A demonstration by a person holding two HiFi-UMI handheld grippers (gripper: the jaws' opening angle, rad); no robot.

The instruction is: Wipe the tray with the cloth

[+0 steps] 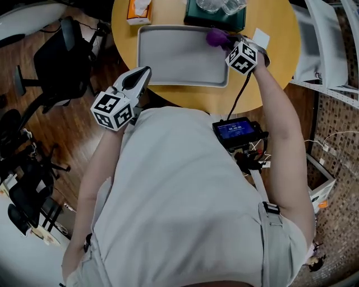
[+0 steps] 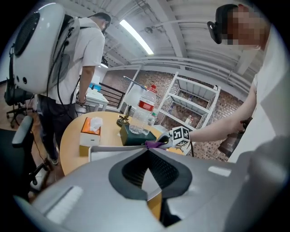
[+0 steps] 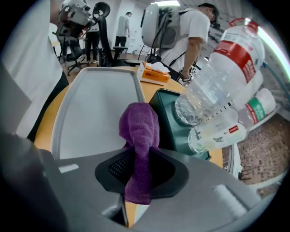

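Round wood table [image 1: 280, 50] carrying grey tray [image 1: 179, 56], flat, near person-side edge. Behind tray: green box [image 3: 174, 118] w/ clear bottles [image 3: 217, 81] on top (tissue box [image 1: 138, 11] further left). L gripper [image 2: 147, 150] by tray's near-left corner, jaws together, nothing btwn. R gripper [image 3: 137, 156] clamped on purple cloth [image 3: 138, 127], bunched, at tray's far-right corner beside box; contact w/ tray unclear

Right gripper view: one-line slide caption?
Right gripper clamps a purple terry cloth at the edge of the grey rectangular tray, beside clear plastic bottles on a dark green box.
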